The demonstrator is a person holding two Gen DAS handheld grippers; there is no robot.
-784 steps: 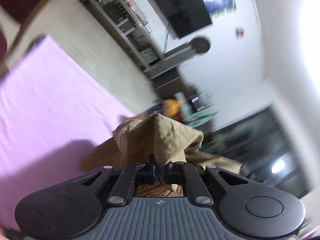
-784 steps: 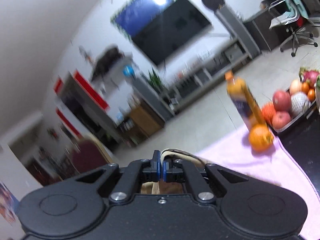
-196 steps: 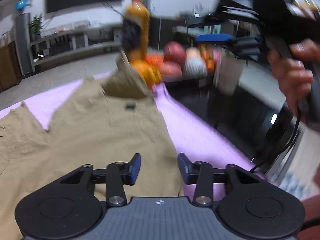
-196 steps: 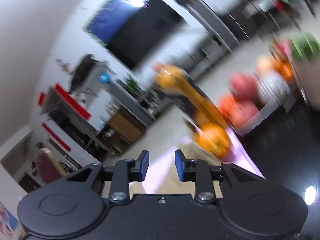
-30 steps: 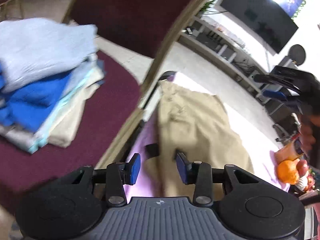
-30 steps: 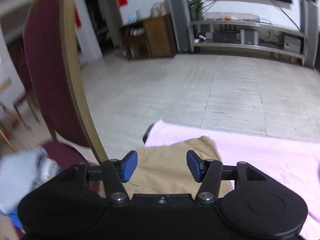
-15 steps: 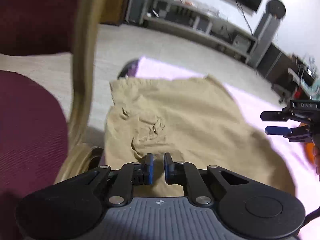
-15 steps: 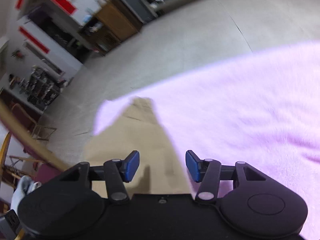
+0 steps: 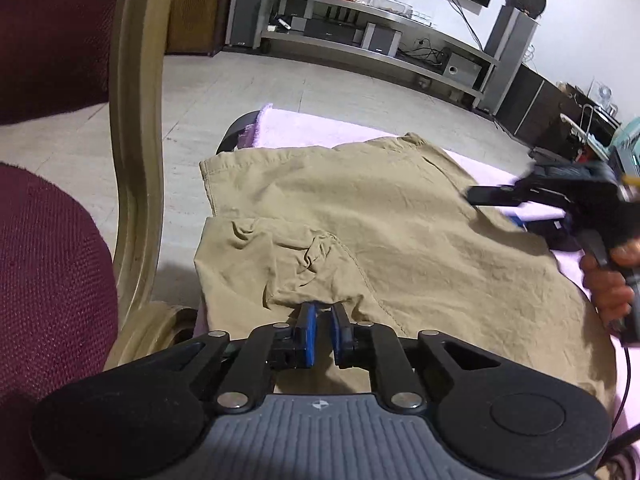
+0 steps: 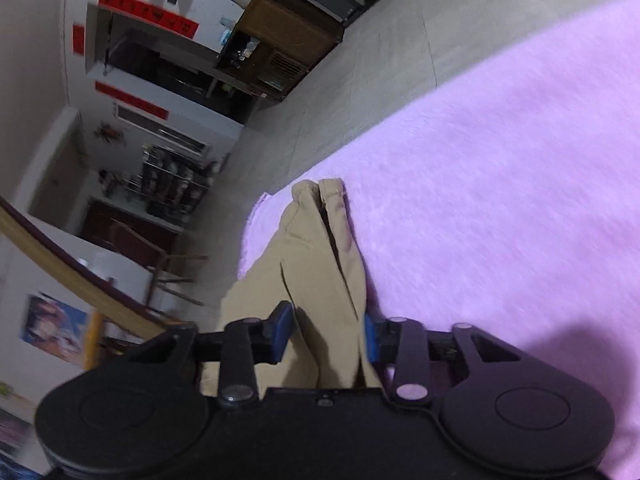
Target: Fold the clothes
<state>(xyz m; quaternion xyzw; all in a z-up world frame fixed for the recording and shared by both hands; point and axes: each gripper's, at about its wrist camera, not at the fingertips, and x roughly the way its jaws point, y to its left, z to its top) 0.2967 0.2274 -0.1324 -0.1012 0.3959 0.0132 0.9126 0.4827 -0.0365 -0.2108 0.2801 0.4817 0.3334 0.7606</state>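
Observation:
A khaki garment [image 9: 380,240] lies folded over on a pink cloth-covered table [image 9: 304,132]. My left gripper [image 9: 323,316] is nearly shut on a wrinkled fold at the garment's near edge. In the right wrist view the same garment [image 10: 316,264] lies on the pink cloth [image 10: 500,184], and my right gripper [image 10: 327,330] is open with its blue-padded fingers straddling the garment's edge. The right gripper also shows in the left wrist view [image 9: 568,200], held by a hand at the garment's far right side.
A maroon chair with a gold frame [image 9: 136,160] stands close on the left of the table. A TV shelf [image 9: 376,52] and a speaker [image 9: 512,44] stand across the tiled floor. A wooden cabinet [image 10: 288,40] stands far off.
My left gripper has stayed narrow on the garment's near fold. My right gripper has come down to the garment's edge and now straddles it.

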